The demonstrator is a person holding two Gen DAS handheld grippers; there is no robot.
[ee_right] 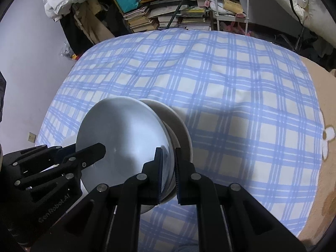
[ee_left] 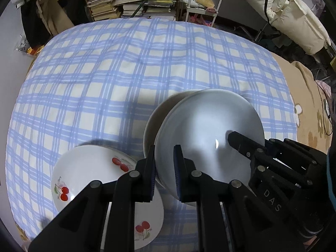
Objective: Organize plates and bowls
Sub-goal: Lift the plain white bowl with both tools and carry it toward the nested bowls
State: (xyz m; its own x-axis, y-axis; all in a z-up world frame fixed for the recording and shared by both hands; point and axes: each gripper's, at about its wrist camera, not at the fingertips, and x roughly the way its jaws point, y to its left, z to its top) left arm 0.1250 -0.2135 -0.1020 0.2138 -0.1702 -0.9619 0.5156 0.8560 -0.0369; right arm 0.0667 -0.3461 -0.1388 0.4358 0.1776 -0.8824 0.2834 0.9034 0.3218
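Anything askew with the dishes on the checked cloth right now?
Yes. The pale bowl held by both claws, left and right, sits off-centre over the cream bowl beneath, whose rim sticks out one side. The cherry plate looks fine.

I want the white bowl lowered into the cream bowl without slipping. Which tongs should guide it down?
Neither alone, probably: the left tongs and right tongs each clamp an opposite rim of the white bowl, tilted over the cream bowl. Lower together.
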